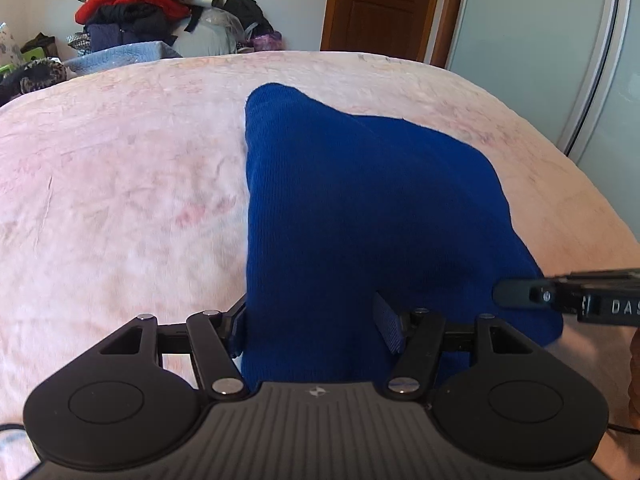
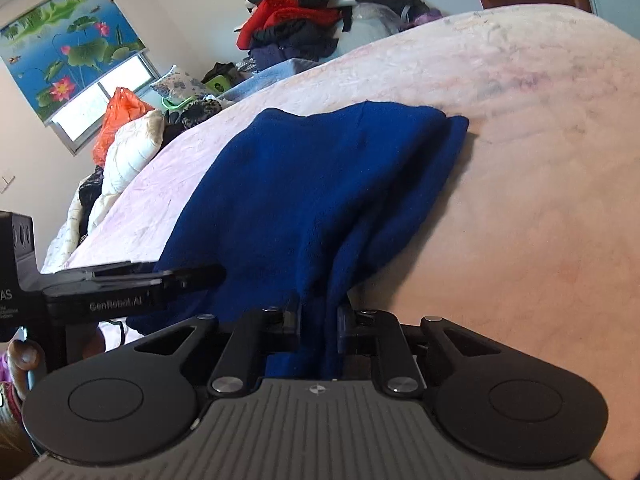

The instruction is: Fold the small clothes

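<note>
You see a pink bed cover, a brown wooden door, a pile of clothes against the pale wall, and a lotus-print window blind letting in daylight below.

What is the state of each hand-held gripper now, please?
Left hand-held gripper: jaws wide, blue garment between them; grip cannot be told.
Right hand-held gripper: closed on the blue garment.

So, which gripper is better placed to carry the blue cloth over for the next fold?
Probably the right gripper: its jaws pinch a bunched edge of the blue cloth. The left gripper stands open around the cloth.
</note>
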A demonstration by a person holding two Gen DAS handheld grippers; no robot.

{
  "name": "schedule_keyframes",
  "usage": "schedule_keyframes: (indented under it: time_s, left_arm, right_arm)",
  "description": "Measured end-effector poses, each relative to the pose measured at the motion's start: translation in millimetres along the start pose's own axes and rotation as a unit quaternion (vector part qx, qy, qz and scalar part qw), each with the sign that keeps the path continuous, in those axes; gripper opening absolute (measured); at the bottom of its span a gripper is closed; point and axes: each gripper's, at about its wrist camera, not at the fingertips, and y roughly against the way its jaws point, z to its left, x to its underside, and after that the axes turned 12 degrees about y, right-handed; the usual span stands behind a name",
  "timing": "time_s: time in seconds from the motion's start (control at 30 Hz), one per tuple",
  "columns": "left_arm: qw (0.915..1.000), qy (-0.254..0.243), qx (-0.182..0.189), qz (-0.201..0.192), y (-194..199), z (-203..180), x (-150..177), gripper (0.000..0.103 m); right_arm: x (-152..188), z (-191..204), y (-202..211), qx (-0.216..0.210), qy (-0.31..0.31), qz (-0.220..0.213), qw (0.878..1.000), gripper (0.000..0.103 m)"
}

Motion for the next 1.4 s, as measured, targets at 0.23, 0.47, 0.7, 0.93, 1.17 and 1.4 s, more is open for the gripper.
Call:
schedule_keyframes:
  time_s: [0.23, 0.47, 0.7, 0.93, 1.17, 1.4]
  left_arm:
    - [0.9981, -0.037, -0.043, -0.026, 16.1, -13.5, 17.1, 0.062]
    - [0.9931, -0.054, -0.089, -0.055, 24.4, -24.4, 33.2, 0.069]
    - [0.9909, -0.048, -0.107, -0.066, 28.4, -25.5, 39.3, 0.072]
    - [0.9903, -0.038, -0.115, -0.068, 35.1, -26.6, 44.5, 0.072]
    - [0.9918, -0.007, -0.112, -0.061, 48.3, -17.1, 51.0, 0.072]
    - [0.9901, -0.001, -0.132, -0.049, 57.8, -9.9, 65.1, 0.077]
  right_arm:
    - [9.8, 11.3, 8.8, 0.070, 0.016, -0.006, 0.997, 0.030]
    - [16.0, 77.2, 31.8, 0.192, 0.122, -0.063, 0.972, 0.044]
    - [29.4, 75.0, 7.7, 0.194, 0.104, -0.011, 0.976, 0.051]
    - [38.5, 80.5, 11.7, 0.207, 0.088, -0.005, 0.974, 0.066]
    - [48.0, 85.2, 22.7, 0.206, 0.061, -0.009, 0.977, 0.085]
    - [57.5, 99.3, 24.8, 0.207, 0.068, -0.001, 0.976, 0.095]
